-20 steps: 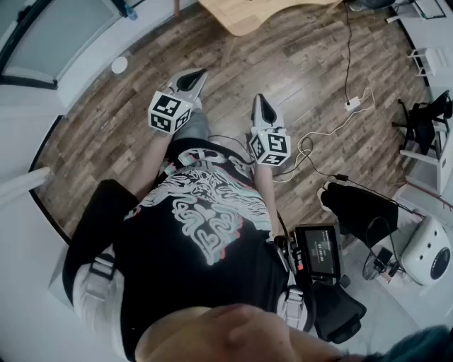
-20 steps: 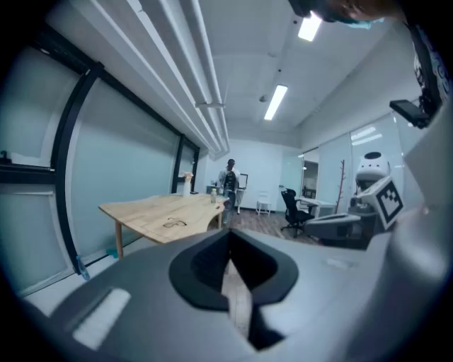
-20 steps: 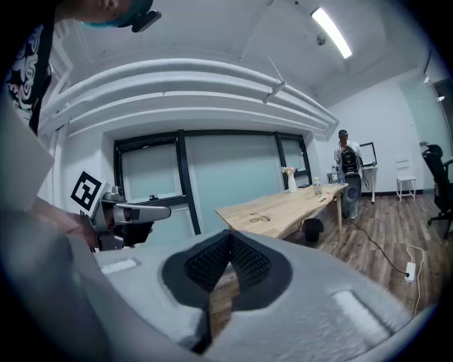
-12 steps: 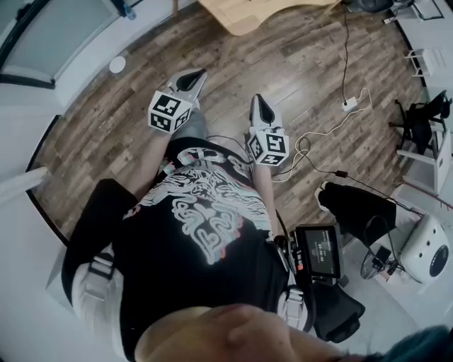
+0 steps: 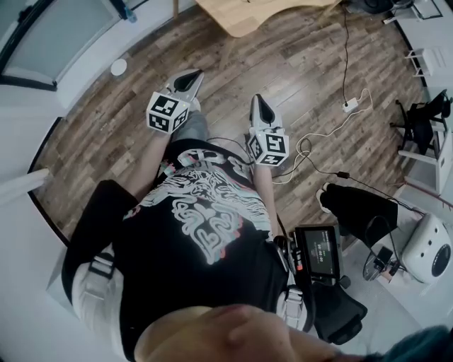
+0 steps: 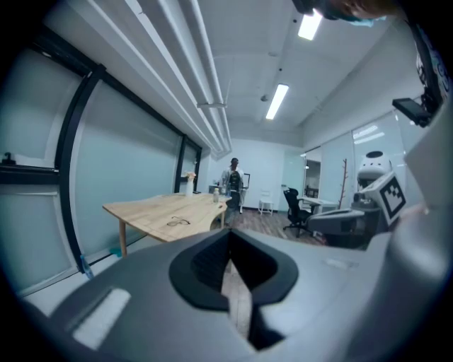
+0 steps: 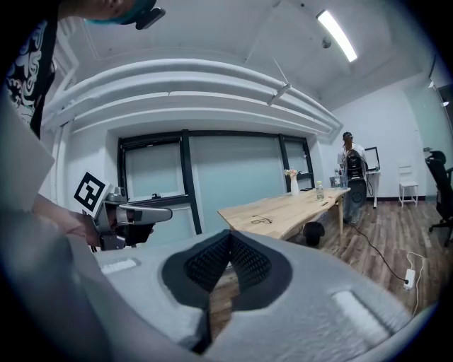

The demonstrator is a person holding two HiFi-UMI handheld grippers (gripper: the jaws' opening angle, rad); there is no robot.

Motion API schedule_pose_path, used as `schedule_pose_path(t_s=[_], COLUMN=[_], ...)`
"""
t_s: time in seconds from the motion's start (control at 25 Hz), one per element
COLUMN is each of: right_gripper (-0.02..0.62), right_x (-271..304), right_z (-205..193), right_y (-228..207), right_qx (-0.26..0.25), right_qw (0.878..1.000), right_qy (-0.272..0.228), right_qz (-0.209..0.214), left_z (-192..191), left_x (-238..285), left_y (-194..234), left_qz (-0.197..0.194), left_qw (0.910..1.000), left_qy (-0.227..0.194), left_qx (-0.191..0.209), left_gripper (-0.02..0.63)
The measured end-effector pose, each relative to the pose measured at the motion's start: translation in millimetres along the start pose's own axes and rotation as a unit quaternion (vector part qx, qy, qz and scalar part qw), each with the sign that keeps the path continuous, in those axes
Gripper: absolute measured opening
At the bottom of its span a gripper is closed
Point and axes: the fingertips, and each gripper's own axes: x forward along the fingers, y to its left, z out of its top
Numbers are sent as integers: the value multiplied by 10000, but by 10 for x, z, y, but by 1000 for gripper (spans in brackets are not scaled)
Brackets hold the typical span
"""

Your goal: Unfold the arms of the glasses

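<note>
Left gripper (image 5: 192,76), right gripper (image 5: 259,102): closed tip to tip, nothing held. Well ahead: glasses (image 7: 260,220) near table (image 7: 311,202) edge. Between: wood floor (image 5: 233,67).

Open office, wood underfoot.
We see a dark plank floor (image 5: 297,63) with a pale wooden table (image 5: 244,15) at the top of the head view, glass panels (image 7: 233,173) in black frames behind it, strip lights (image 6: 277,101) on the white ceiling, and a black office chair (image 6: 294,209) right of centre.
</note>
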Motion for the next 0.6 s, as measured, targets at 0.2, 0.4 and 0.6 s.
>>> schedule_pose_path(t_s=[0.2, 0.4, 0.6], right_gripper=[-2, -2, -2], right_x=[-22, 64, 263], right_z=[-75, -108, -69], right_y=[8, -36, -211], right_qx=[50, 119, 57], right_qw=[10000, 9999, 9999], right_qy=[48, 81, 126], right_qz=[30, 81, 46], left_z=[-37, -112, -52], left_x=[-57, -2, 217], left_y=[33, 64, 190], left_qz=[147, 204, 264], left_qw=[9999, 9997, 9995], left_qy=[26, 158, 168], left_qx=[-27, -10, -26], left_gripper=[-11, -11, -11])
